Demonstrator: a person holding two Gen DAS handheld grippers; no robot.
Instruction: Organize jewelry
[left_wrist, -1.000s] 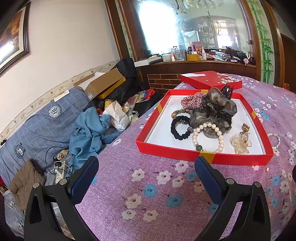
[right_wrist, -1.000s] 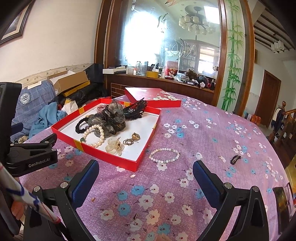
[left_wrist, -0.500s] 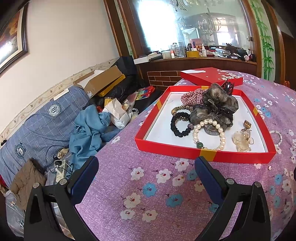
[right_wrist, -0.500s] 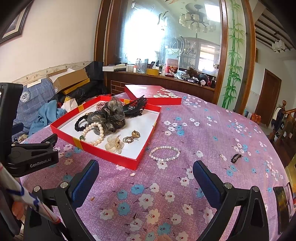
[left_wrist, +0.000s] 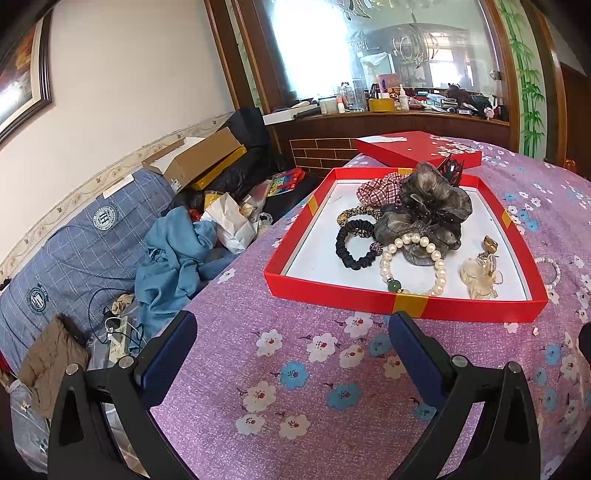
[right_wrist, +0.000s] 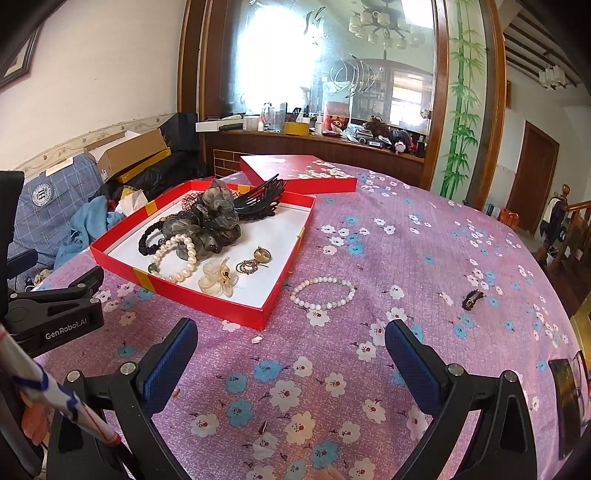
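A red box (left_wrist: 461, 306) (right_wrist: 207, 301) with a white floor holds scrunchies (left_wrist: 428, 206), a black hair tie (left_wrist: 351, 245), a pearl bracelet (left_wrist: 436, 258) (right_wrist: 184, 254), a clear flower clip (right_wrist: 218, 280), gold pieces (right_wrist: 255, 260) and a black comb clip (right_wrist: 262, 201). A pale bead bracelet (right_wrist: 323, 293) lies on the cloth right of the box. A small dark clip (right_wrist: 471, 299) lies further right. My left gripper (left_wrist: 293, 347) is open and empty before the box. My right gripper (right_wrist: 290, 354) is open and empty, short of the bead bracelet.
The table has a purple flowered cloth (right_wrist: 406, 258). The red box lid (right_wrist: 295, 175) lies behind the box. A cluttered blue sofa (left_wrist: 74, 251) stands past the table's left edge. A phone and glasses (right_wrist: 569, 391) lie at the right edge.
Both views have shifted slightly closer to the box and table. The jewelry has not moved and both grippers stay open.
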